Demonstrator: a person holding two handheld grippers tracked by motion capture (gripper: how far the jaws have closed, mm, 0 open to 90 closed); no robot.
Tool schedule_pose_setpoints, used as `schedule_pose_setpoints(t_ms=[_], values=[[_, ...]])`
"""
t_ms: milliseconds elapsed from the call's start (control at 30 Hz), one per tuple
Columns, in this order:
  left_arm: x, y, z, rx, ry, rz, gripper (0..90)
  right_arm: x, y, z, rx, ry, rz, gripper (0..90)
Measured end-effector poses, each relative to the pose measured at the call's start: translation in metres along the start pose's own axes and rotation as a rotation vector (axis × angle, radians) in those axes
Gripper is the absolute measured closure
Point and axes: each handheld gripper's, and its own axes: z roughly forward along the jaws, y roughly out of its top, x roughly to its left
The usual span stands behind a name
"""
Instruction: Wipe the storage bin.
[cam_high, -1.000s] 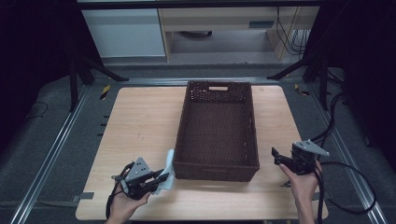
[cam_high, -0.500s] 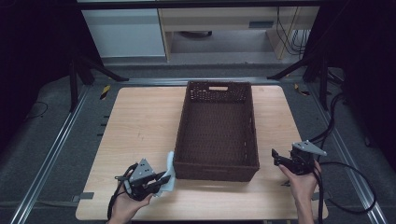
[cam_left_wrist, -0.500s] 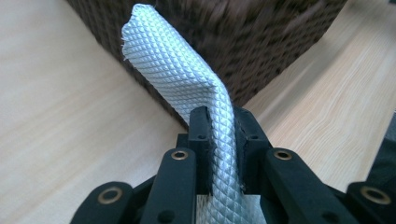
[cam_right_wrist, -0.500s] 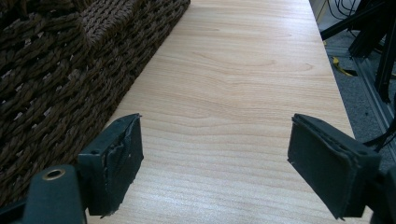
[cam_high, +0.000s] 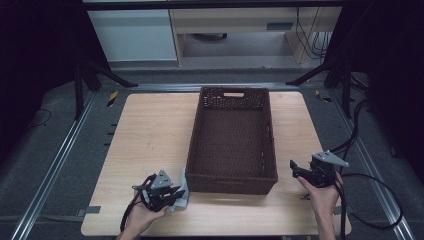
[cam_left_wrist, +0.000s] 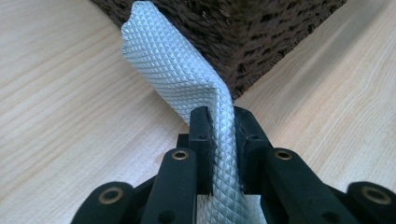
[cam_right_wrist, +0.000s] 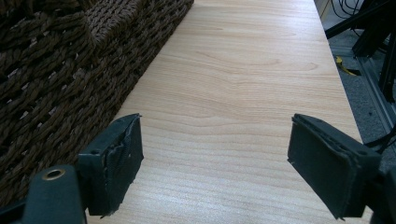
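Left gripper (cam_left_wrist: 219, 140) view: quilted cloth (cam_left_wrist: 177, 70) pinched, high view: basket (cam_high: 232, 140) whole

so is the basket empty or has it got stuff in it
Empty: the high view shows only bare weave inside the basket; the pale cloth is outside it, by its near corner.

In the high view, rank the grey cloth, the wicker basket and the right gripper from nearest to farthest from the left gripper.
1. Grey cloth, pinched in the left gripper.
2. Wicker basket, just to its right.
3. Right gripper, beyond the basket's far side.
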Motion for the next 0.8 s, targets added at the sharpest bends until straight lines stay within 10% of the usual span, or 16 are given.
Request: schedule_pose_setpoints(t_ms=[267,500,800], values=[[0.024,-0.002,-0.039,-0.104,0.081,-0.054,78.4,-0.001,0.0,0.001,0.001,0.001,0.0,18.5],[0.062,-0.017,-0.06,-0.088,0.249,-0.122,78.3,0.001,0.0,0.002,0.008,0.013,0.003,19.8],[0.098,-0.036,-0.063,-0.033,0.344,-0.234,78.0,0.001,0.001,0.002,0.014,0.028,0.005,22.5]])
